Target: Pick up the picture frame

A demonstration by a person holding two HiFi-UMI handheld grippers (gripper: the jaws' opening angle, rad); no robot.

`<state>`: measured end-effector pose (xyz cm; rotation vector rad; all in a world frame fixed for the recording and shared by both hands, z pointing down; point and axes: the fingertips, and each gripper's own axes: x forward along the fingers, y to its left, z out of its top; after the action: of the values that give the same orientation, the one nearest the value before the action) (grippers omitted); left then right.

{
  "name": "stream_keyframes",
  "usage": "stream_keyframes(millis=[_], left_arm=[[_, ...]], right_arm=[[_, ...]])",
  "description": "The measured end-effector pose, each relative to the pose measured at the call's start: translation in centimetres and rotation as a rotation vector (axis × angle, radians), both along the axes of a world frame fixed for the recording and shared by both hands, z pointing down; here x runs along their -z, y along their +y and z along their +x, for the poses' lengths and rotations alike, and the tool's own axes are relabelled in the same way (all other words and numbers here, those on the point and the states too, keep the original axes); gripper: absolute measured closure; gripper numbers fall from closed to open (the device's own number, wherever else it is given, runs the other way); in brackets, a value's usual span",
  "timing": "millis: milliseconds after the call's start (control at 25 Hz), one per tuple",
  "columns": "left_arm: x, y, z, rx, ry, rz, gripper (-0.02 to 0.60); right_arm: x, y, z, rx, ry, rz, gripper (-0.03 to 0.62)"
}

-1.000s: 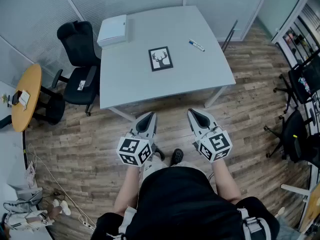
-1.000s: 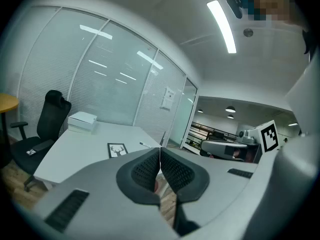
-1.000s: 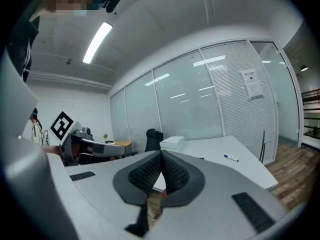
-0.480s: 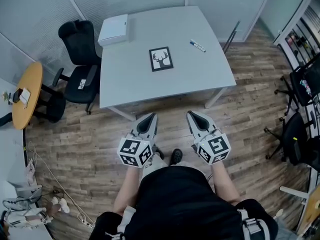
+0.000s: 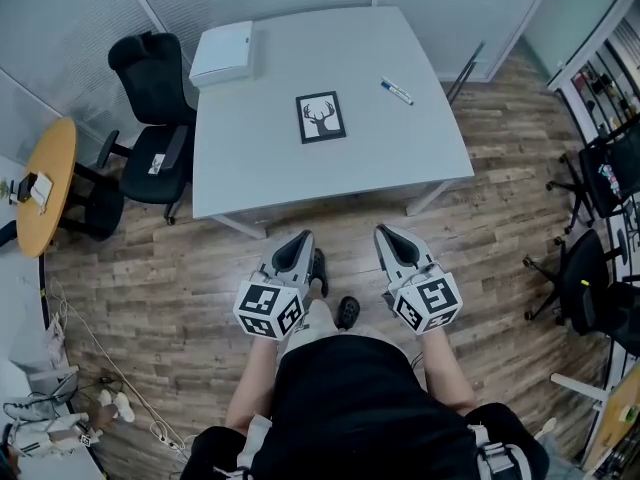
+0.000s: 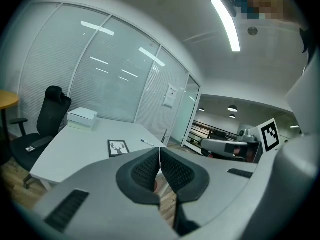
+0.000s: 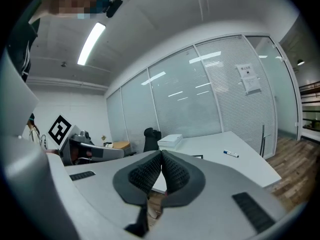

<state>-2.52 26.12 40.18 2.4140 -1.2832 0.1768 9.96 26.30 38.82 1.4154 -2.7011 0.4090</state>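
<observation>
A black picture frame [image 5: 321, 117] with a white deer-head print lies flat near the middle of the grey table [image 5: 250, 178]. The same picture frame [image 6: 118, 147] shows past the left jaws in the left gripper view; in the right gripper view only a dark edge of it [image 7: 198, 157] peeks over the jaws. My left gripper [image 5: 303, 238] and right gripper [image 5: 381, 232] are held side by side over the wooden floor, short of the table's near edge. Both are shut with nothing between the pads.
A white box [image 5: 222, 54] sits at the table's far left corner and a marker pen [image 5: 397, 91] lies right of the frame. A black office chair [image 5: 150, 108] stands left of the table beside a round wooden table [image 5: 40, 198]. More chairs [image 5: 590, 288] stand at the right.
The view has shifted slightly toward the table; both grippers stay shut side by side and sit a little lower in the picture.
</observation>
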Motion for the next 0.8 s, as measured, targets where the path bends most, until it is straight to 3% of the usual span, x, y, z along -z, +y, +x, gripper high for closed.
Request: stream_keyframes(millis=[280,640,800], left_arm=[[-0.9,-6.5,-1.4,-0.014,0.021,-0.010,0.557],[0.3,-16.1,-4.7,-0.028,0.011,0.036,0.555],[-0.5,-19.8,-6.3,-0.060,0.013,0.029,0.555]], right_arm=[[-0.6,-6.0,-1.7,-0.016,0.038,-0.012,0.577],[0.4,-15.7,-4.9,-0.048,0.073,-0.007,0.576],[-0.2,-19.4,-6.7,-0.055,0.080,-0.023,0.523]])
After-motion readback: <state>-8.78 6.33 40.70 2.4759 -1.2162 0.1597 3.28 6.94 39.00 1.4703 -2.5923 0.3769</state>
